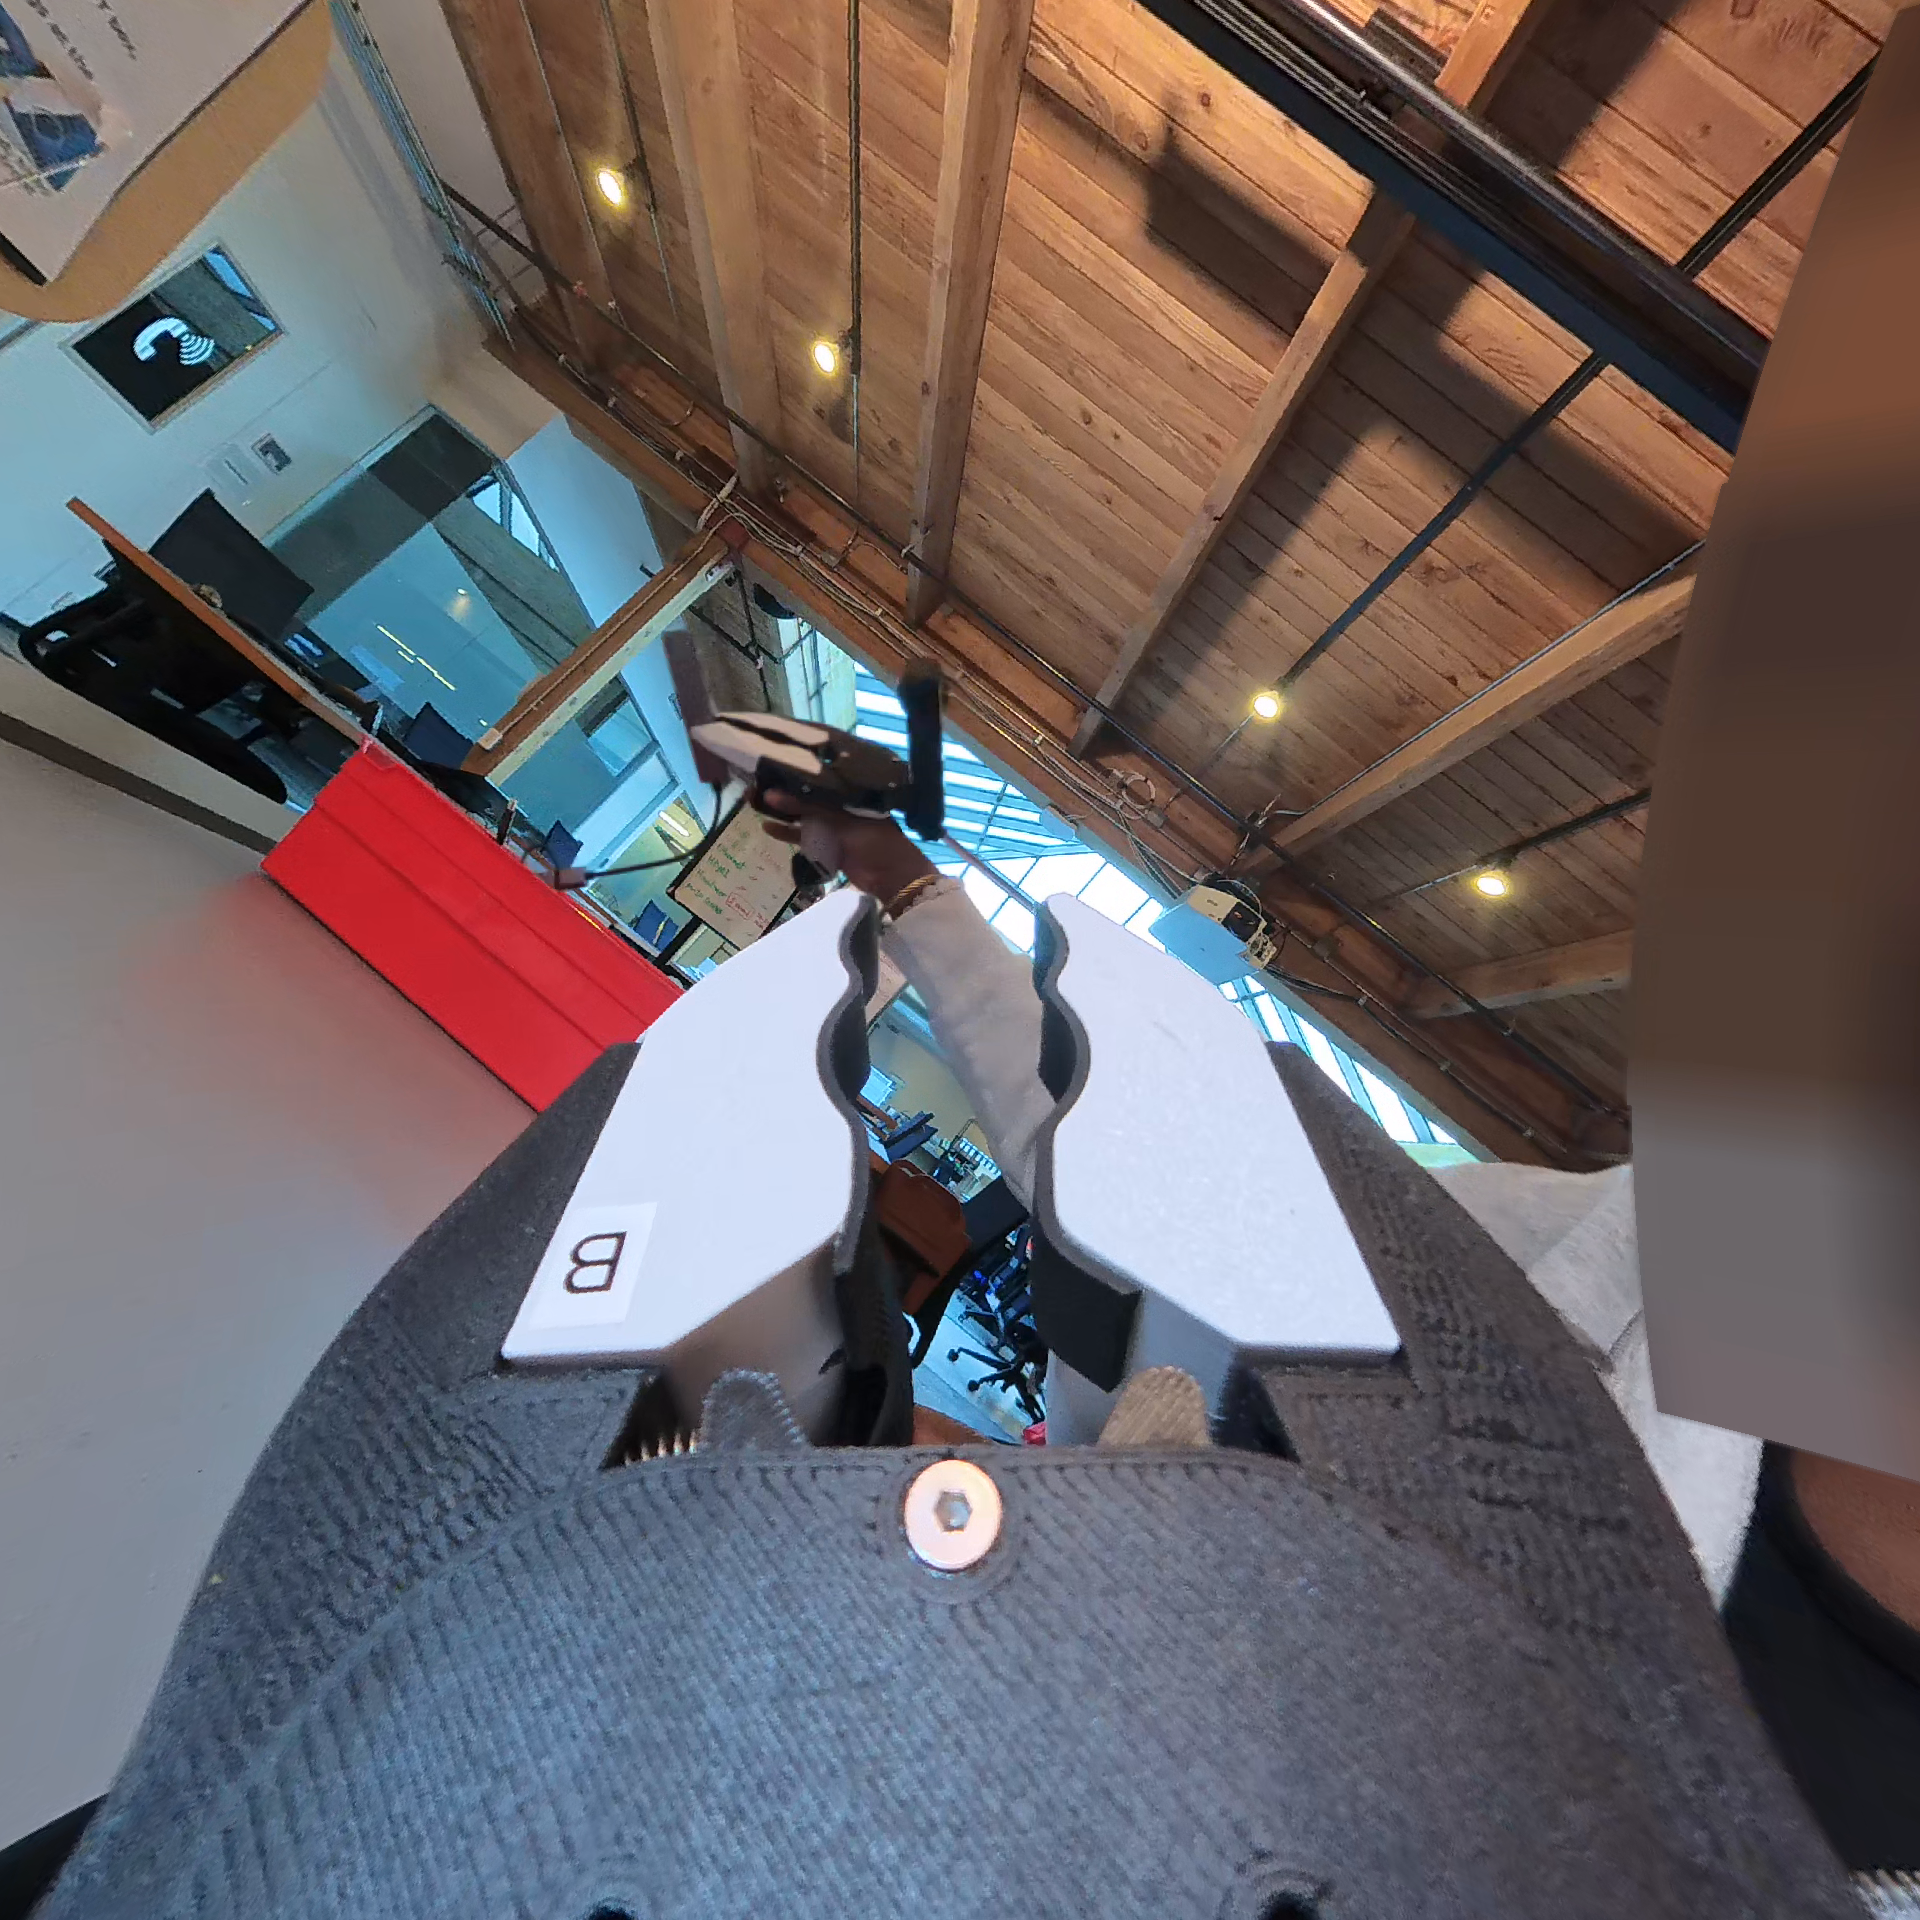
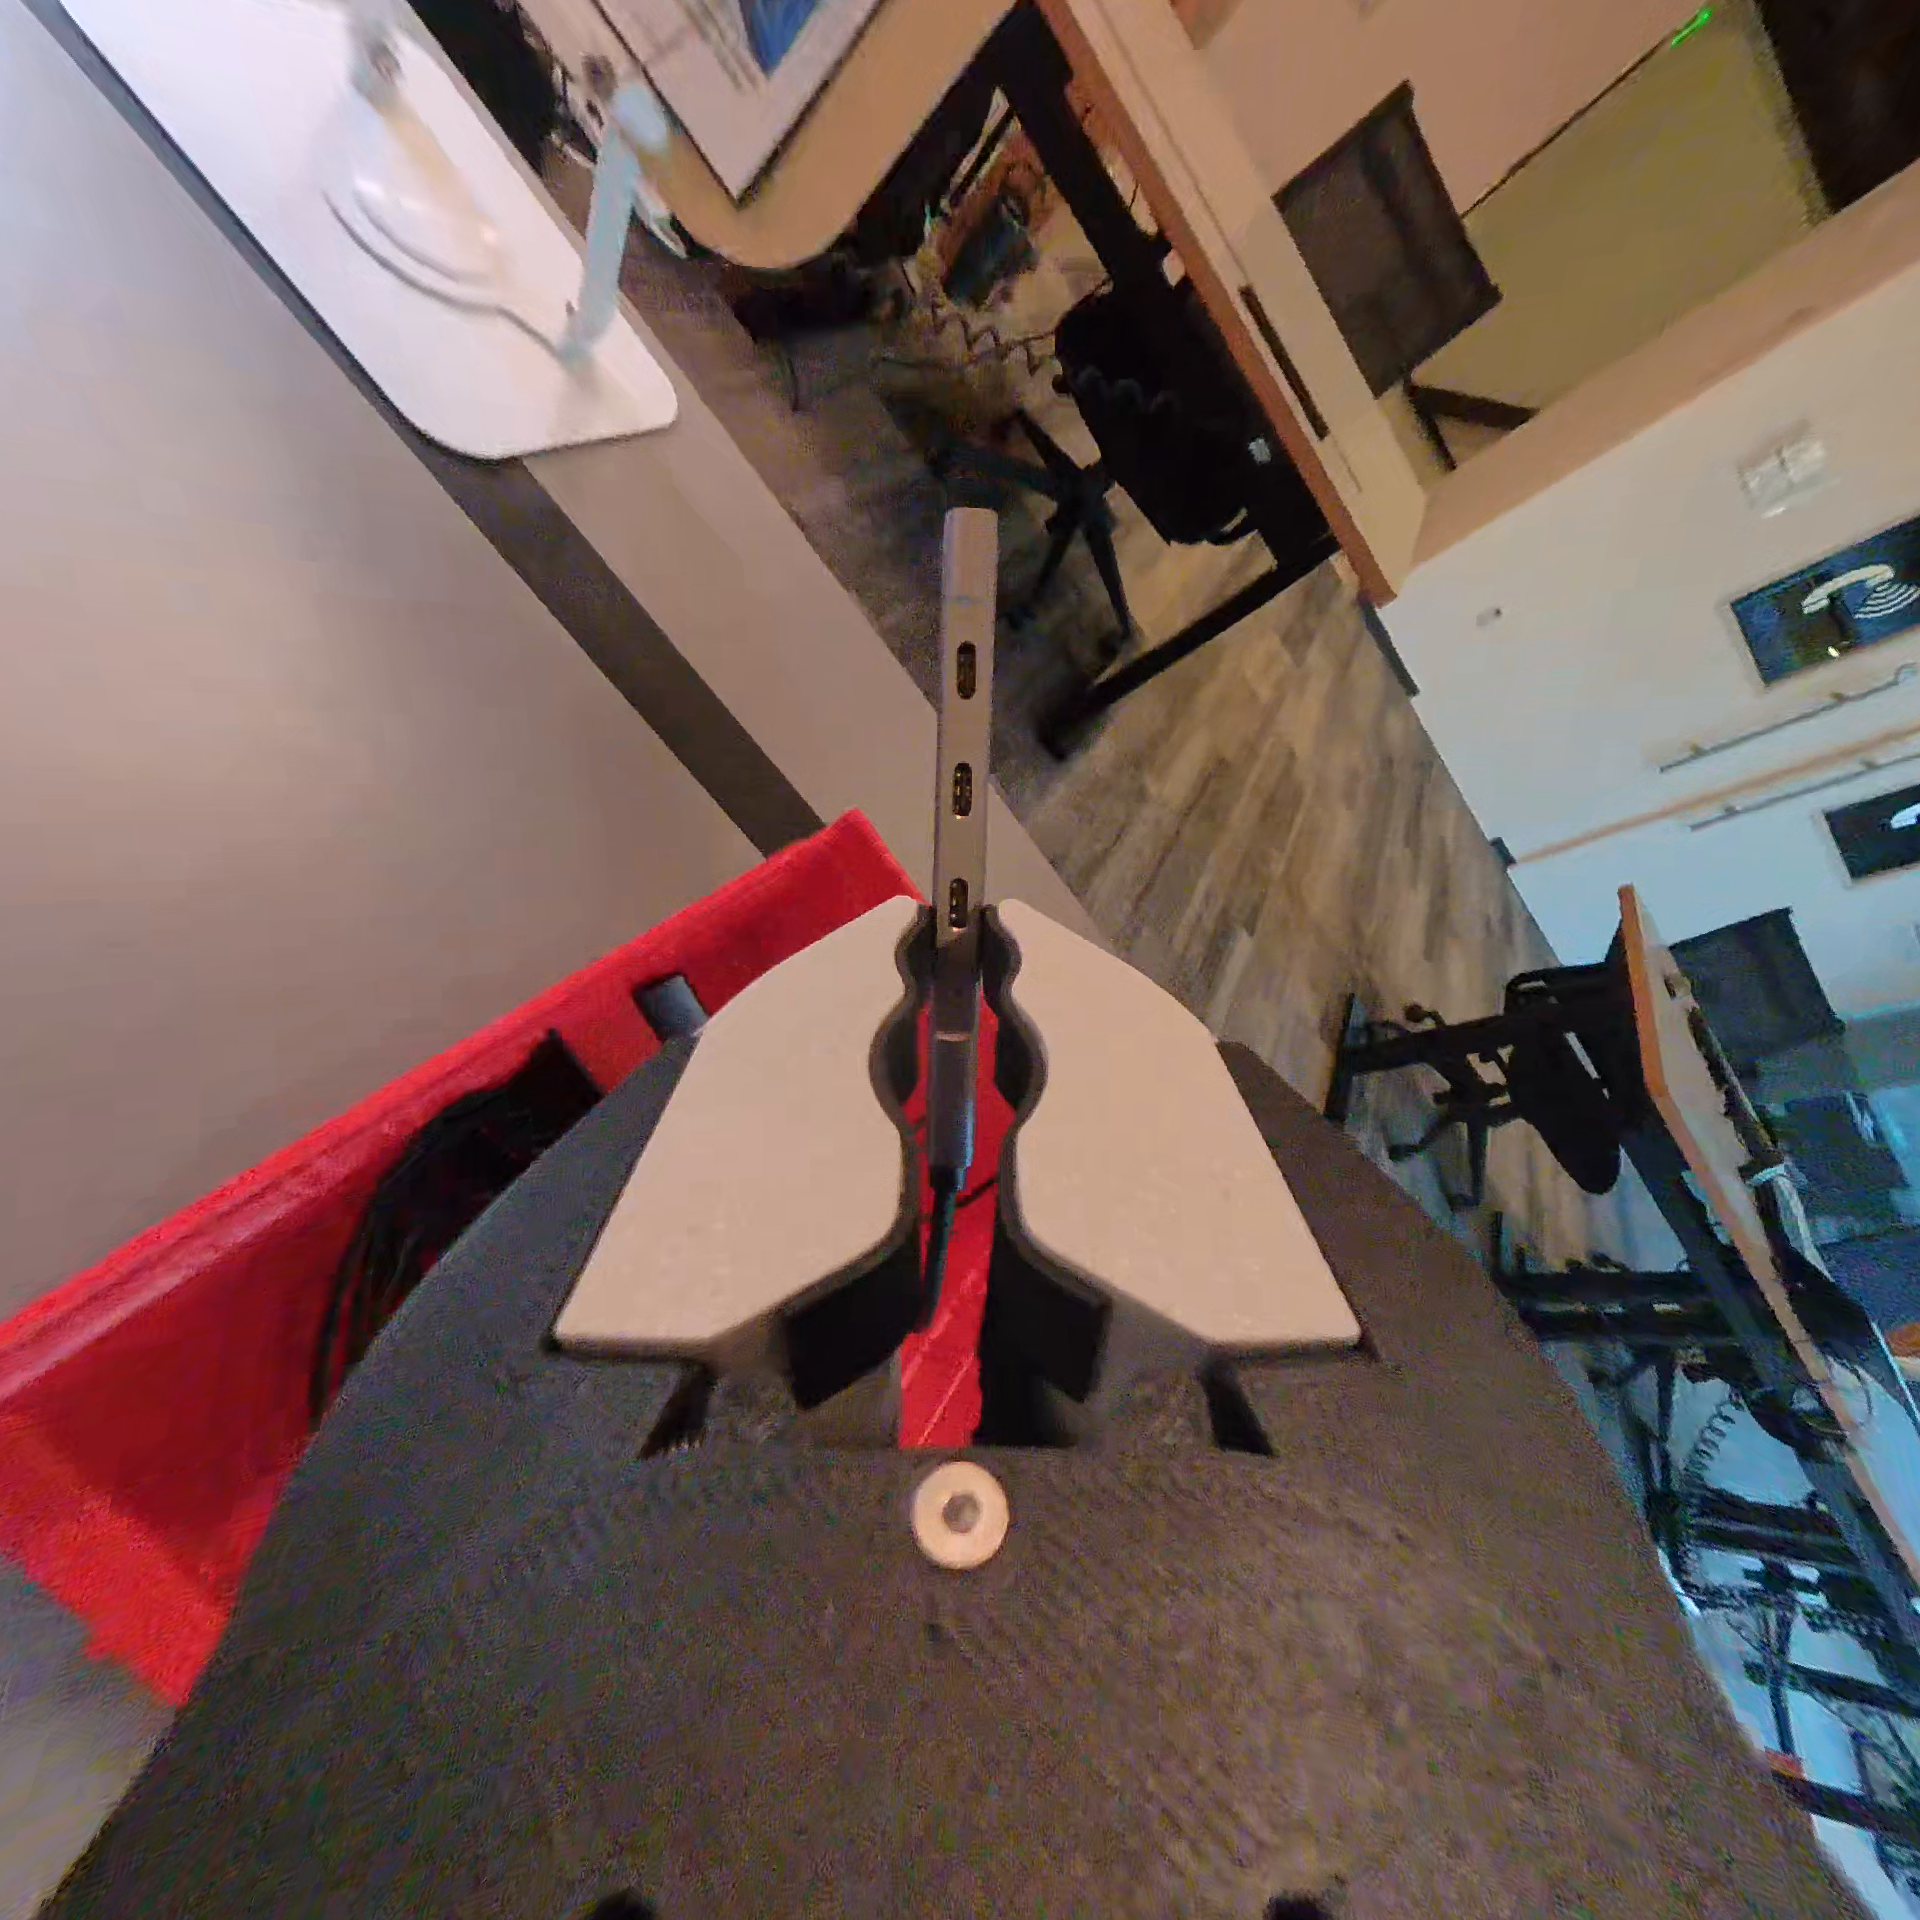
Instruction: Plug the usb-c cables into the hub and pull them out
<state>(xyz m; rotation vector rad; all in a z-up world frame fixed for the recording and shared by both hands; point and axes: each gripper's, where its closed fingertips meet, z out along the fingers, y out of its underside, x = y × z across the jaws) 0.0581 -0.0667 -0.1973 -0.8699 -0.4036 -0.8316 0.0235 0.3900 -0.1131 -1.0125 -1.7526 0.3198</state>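
Ceiling planks (image 1: 1195, 343) of warm wood with round lamps fill most of the left wrist view, which tilts steeply upward. Below them lies a pale tabletop (image 2: 260, 779) carrying a red tray (image 2: 187, 1382) that holds a coil of black cable (image 2: 416, 1195). The left gripper (image 1: 951, 914) stands with its jaws apart, nothing between them. Beyond it a hand (image 1: 852, 847) in a light sleeve raises the right gripper (image 2: 958, 914) (seen small and far off in the left wrist view). That right gripper is clamped on the hub (image 2: 961, 748), a slim grey bar pointing straight out past the fingertips, held by its cable end. Three small oval ports on its narrow edge sit empty, the nearest just at the fingertips.
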